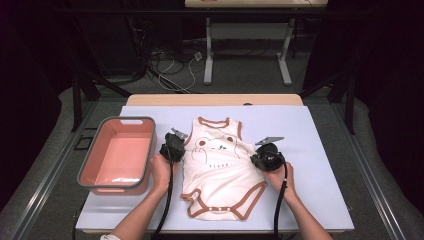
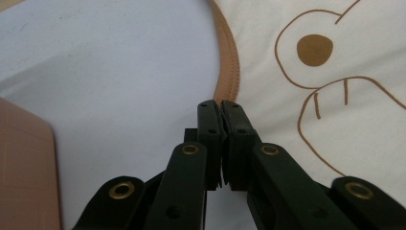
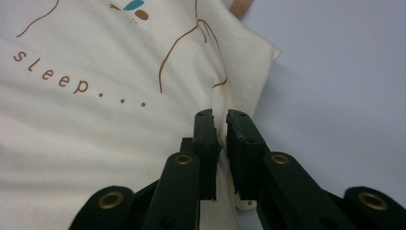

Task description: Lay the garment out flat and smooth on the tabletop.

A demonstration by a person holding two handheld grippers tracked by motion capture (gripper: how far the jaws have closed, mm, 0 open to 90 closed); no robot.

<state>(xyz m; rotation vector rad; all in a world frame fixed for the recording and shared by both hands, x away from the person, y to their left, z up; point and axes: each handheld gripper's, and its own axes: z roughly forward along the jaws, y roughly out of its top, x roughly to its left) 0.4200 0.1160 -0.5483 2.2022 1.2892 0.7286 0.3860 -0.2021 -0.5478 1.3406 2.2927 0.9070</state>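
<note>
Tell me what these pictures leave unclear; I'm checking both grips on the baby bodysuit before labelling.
- Left gripper: its shut jaws hide any trim caught between the pads.
- Right gripper: bodysuit side edge sits between the jaws; how deep is hidden.
- High view: bodysuit lettering too small; pink bin near wall hides part of its floor.

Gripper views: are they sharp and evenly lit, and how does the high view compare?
Left gripper view: soft focus, bodysuit trim readable. Right gripper view: "sleep" print legible, slightly blurred. High view: table evenly lit, surroundings dark.
</note>
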